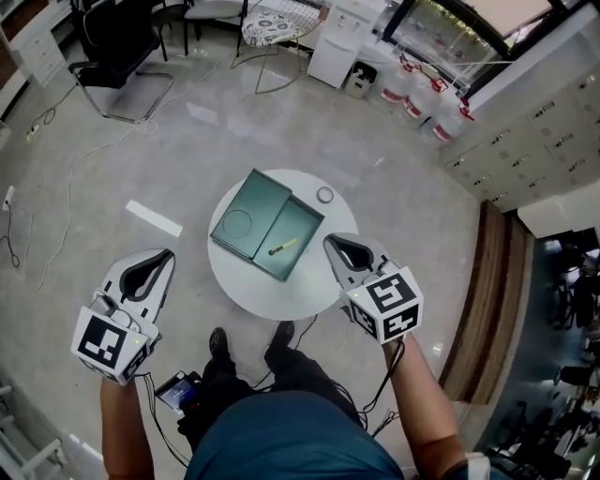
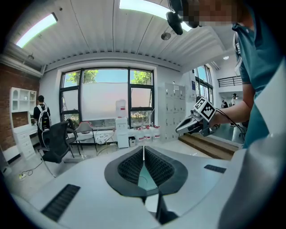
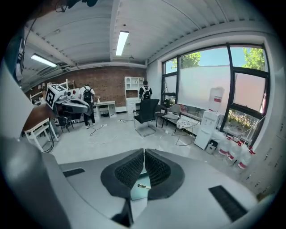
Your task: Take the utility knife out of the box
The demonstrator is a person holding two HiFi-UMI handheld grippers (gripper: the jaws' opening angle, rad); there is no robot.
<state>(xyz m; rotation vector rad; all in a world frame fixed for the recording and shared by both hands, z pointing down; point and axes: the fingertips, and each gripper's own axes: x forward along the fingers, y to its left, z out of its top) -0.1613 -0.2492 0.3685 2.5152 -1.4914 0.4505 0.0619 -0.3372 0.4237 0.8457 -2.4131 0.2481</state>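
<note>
An open green box [image 1: 267, 225] lies on a small round white table [image 1: 281, 291], its lid folded out to the left. A yellowish utility knife [image 1: 284, 247] rests in the box's right half. My right gripper [image 1: 329, 241] hovers at the table's right edge, shut and empty, tips close to the box's right side. Along its jaws [image 3: 144, 152] the knife [image 3: 143, 186] shows through the gap below. My left gripper [image 1: 169, 253] hangs left of the table, clear of it, shut on nothing [image 2: 143, 147].
A small ring [image 1: 324, 195] sits on the table behind the box. A black office chair [image 1: 117, 47], a patterned side table [image 1: 277, 23] and water jugs [image 1: 422, 94] stand farther off. Wooden steps [image 1: 478, 309] run along the right. Cables trail across the floor at left.
</note>
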